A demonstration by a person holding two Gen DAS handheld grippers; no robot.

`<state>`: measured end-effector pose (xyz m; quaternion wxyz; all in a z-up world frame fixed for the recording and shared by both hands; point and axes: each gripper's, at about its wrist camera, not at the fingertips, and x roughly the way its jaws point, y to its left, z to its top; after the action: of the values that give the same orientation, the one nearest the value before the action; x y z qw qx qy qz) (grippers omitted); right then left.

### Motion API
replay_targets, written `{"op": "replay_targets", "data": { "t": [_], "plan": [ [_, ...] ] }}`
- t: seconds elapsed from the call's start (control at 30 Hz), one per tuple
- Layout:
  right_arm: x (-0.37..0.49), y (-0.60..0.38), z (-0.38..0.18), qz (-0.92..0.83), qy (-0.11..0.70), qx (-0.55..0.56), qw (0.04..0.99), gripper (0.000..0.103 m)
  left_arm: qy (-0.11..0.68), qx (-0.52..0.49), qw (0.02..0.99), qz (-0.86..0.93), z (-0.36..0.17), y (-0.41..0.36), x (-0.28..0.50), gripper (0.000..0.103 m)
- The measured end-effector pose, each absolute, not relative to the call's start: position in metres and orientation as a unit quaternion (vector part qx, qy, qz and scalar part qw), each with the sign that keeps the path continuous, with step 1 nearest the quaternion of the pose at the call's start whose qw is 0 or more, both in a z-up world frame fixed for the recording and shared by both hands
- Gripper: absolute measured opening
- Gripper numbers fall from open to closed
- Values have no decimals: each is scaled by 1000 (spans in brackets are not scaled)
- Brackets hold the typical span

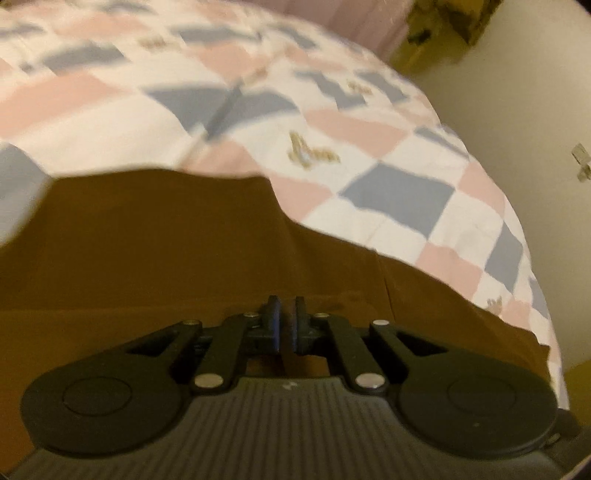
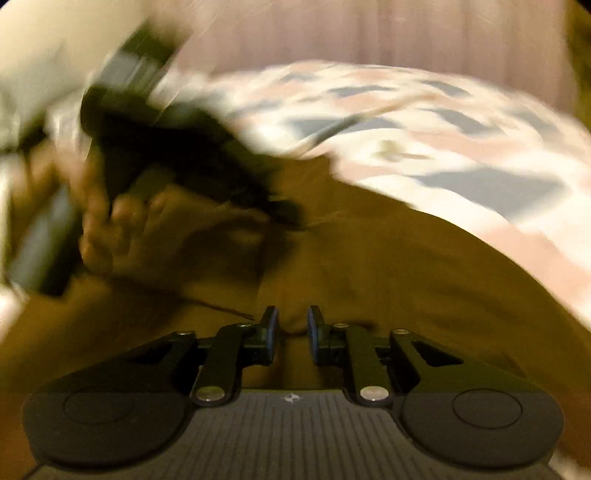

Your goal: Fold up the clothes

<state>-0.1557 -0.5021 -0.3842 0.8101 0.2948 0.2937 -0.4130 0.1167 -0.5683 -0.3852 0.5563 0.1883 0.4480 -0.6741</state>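
Observation:
A brown garment lies on a bed with a pink, grey and white checked cover. My left gripper sits low over the garment's near edge, its jaws nearly closed with brown cloth between the pads. In the right wrist view the same brown garment fills the middle. My right gripper is just above it, with a small gap between the jaws and cloth showing in the gap. The left gripper and the hand holding it show blurred at the left, with the tip down on the garment.
The checked cover runs to the bed's right edge, where a pale wall begins. A pinkish curtain or headboard stands behind the bed. Brown boxes sit at the far right corner.

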Motion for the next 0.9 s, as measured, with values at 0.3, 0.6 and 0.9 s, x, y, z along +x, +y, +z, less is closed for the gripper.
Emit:
{"op": "replay_targets", "data": {
  "t": [0.3, 0.6, 0.9],
  "plan": [
    [-504, -428, -385, -693, -27, 549, 466, 47, 469, 219, 585, -624, -356, -447, 90, 10],
    [-594, -426, -426, -722, -123, 567, 376, 62, 506, 224, 588, -589, -345, -383, 75, 15],
    [-503, -500, -352, -770, 122, 432, 454, 9, 506, 192, 630, -558, -322, -331, 135, 16]
  ]
}}
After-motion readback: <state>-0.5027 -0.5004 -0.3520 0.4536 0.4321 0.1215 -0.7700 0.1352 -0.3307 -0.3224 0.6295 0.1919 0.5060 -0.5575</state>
